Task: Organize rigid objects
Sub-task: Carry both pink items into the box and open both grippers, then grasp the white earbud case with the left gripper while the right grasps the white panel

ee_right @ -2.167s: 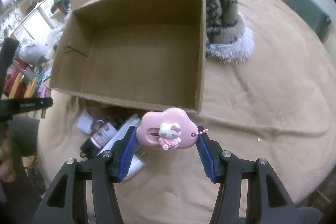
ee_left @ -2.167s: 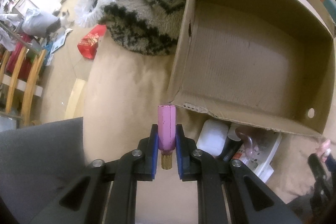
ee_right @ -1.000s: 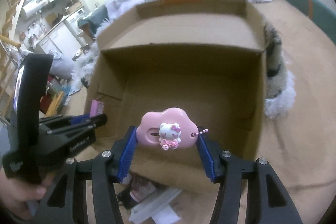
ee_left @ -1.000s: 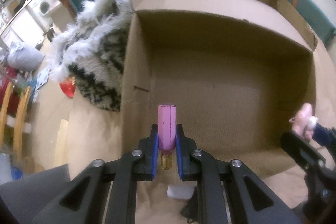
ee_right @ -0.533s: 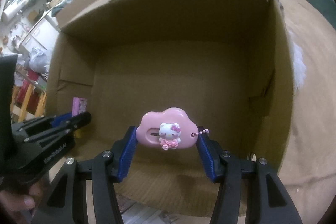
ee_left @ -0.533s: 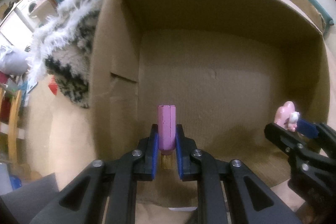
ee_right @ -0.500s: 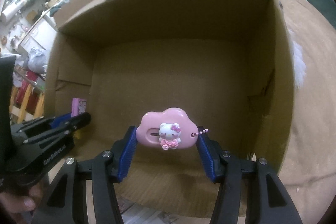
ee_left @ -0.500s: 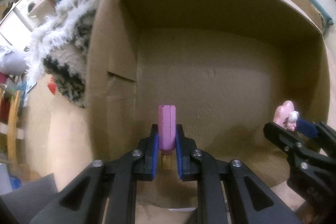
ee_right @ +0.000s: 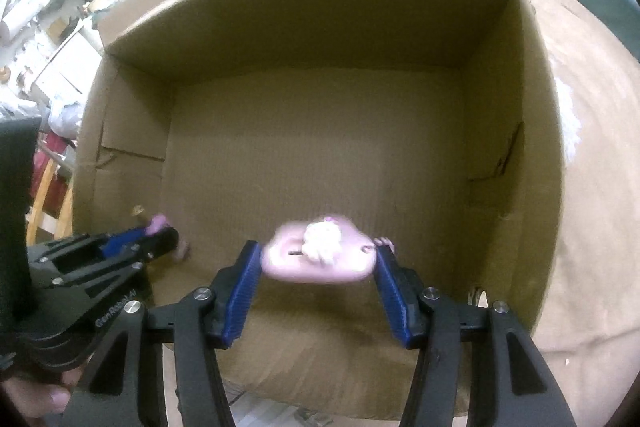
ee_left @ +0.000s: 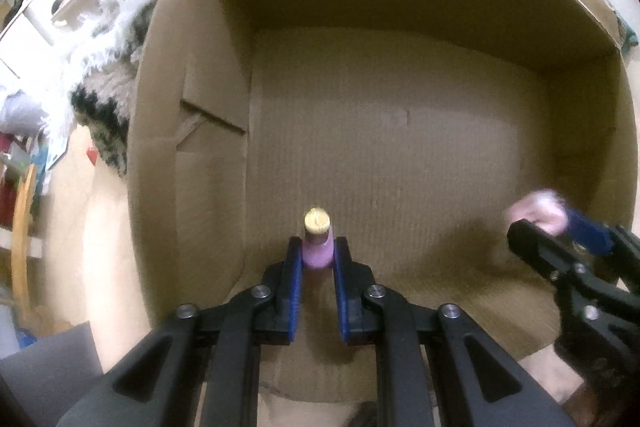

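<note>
An open cardboard box (ee_left: pixel 400 131) fills both views; its floor is bare. My left gripper (ee_left: pixel 317 259) reaches into the box's near left part; a small pink bottle with a gold cap (ee_left: pixel 317 243) sits tipped between its jaws, which have parted a little. My right gripper (ee_right: pixel 318 259) is over the near right part of the box (ee_right: pixel 320 147); its jaws have spread, and the pink cloud-shaped Hello Kitty toy (ee_right: pixel 320 251) is blurred and tilting between them. The left gripper (ee_right: pixel 160 231) shows at the left in the right wrist view, the right gripper (ee_left: pixel 560 227) at the right in the left wrist view.
The box stands on a tan bed cover (ee_right: pixel 592 227). A shaggy white and black patterned blanket (ee_left: pixel 108 67) lies against the box's left wall. A wooden chair (ee_left: pixel 20 235) and room clutter are beyond the bed at the far left.
Both grippers moved lower into the box and their jaws spread. The pink bottle flipped, cap now pointing away from the camera. The Hello Kitty toy tilted and blurred, slipping from the right jaws.
</note>
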The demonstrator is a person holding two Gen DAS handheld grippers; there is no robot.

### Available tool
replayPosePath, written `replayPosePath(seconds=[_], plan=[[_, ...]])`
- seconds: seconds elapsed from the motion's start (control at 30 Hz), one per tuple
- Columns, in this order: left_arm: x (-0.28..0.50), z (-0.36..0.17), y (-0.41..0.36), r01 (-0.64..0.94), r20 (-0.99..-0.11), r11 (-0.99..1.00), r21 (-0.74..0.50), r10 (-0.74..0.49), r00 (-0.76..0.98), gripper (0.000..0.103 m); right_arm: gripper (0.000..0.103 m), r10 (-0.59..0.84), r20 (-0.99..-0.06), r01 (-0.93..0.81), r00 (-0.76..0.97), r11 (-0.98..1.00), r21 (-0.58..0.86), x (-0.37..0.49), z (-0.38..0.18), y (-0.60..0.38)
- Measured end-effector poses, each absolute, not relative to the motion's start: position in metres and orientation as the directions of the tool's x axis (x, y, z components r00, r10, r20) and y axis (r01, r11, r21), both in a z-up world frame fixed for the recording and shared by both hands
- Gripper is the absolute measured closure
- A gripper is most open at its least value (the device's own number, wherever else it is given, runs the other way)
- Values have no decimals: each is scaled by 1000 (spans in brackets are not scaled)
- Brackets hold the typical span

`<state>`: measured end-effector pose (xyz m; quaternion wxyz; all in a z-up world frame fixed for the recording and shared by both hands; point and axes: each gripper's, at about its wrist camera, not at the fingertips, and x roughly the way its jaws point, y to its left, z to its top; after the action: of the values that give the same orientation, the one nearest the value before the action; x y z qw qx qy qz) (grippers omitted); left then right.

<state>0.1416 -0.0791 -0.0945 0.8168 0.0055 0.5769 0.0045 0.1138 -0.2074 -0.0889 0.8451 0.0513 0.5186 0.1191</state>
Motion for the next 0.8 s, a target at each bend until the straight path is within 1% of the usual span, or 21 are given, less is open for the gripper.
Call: replayPosePath(seconds=[0.03, 0.1, 0.17, 0.23, 0.27, 0.3, 0.37, 0.57, 0.8], plan=[[142, -94, -77, -8, -942, 1000, 9, 11, 335, 90, 30, 258, -859, -145, 442, 966, 215, 113, -87, -208], [141, -93, -73, -12, -942, 1000, -7, -2, 337, 90, 25, 282, -843, -152, 458, 959, 238, 110, -80, -210], [142, -91, -73, -4, -940, 1000, -5, -4, 341, 89, 16, 289, -830, -163, 476, 957, 239, 106, -73, -209], [141, -88, -72, 10, -939, 1000, -5, -8, 345, 85, 14, 292, -818, -174, 495, 956, 236, 101, -66, -207], [143, -88, -69, 15, -939, 1000, -8, -13, 344, 74, 13, 293, -814, -177, 502, 956, 235, 98, -63, -207], [142, -85, -68, 21, -937, 1000, -12, -19, 348, 59, 13, 295, -810, -180, 506, 955, 235, 95, -60, -207], [137, -79, -65, 14, -928, 1000, -15, -19, 373, 41, 13, 296, -804, -179, 516, 955, 237, 89, -54, -208], [111, -64, -52, 18, -909, 998, -66, -67, 410, 40, 13, 308, -779, -185, 546, 951, 246, 70, -38, -214], [86, -38, -33, 15, -887, 998, -64, -64, 457, 40, 13, 301, -783, -167, 544, 954, 250, 49, -33, -221]])
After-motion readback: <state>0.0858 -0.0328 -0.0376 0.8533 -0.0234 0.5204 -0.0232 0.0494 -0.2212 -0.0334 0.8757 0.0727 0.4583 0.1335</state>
